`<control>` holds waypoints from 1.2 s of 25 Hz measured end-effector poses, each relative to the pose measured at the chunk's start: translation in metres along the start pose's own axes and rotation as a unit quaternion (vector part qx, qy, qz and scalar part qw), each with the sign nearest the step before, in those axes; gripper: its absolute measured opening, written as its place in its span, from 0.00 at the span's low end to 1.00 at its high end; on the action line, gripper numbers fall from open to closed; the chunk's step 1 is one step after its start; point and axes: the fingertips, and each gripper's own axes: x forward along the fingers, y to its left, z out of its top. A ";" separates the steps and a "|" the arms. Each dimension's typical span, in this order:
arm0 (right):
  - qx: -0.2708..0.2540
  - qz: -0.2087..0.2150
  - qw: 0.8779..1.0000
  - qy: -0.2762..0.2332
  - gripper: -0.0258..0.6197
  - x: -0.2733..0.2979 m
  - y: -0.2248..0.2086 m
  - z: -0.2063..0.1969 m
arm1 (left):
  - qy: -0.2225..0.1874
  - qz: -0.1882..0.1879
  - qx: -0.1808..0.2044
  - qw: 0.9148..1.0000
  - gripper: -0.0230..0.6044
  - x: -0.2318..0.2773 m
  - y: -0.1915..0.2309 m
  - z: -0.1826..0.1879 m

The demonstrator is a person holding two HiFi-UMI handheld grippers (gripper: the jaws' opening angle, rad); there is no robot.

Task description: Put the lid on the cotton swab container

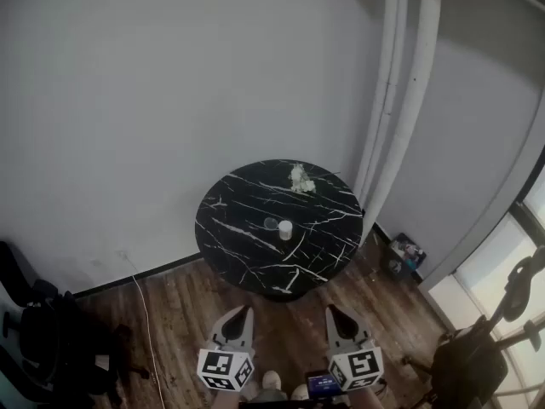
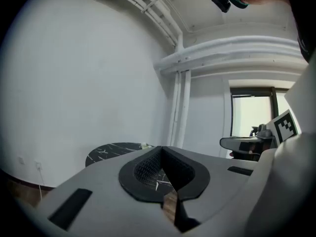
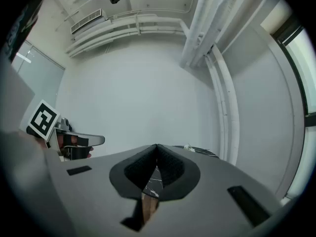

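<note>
A small white cylindrical cotton swab container (image 1: 285,229) stands near the middle of a round black marble table (image 1: 247,254). A small clear lid (image 1: 271,223) lies on the table just to its left. Both grippers hover over the wooden floor, well short of the table. My left gripper (image 1: 245,312) and right gripper (image 1: 334,311) point toward the table. In the left gripper view the jaws meet at their tips (image 2: 161,149) with nothing between them. The right gripper view shows the same closed tips (image 3: 156,147), also empty. The table's edge (image 2: 111,153) shows far beyond the jaws.
A white crumpled bunch (image 1: 300,180) lies at the table's far edge. White pipes (image 1: 400,100) run down the wall behind. A small box (image 1: 407,254) sits on the floor to the right, a black chair (image 1: 34,339) to the left, and a stand (image 1: 502,331) at the far right.
</note>
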 end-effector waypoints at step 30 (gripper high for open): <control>0.052 0.042 0.998 -0.017 0.07 -0.007 -0.007 -0.005 | 0.005 0.005 0.009 1.000 0.06 0.000 -0.017 0.002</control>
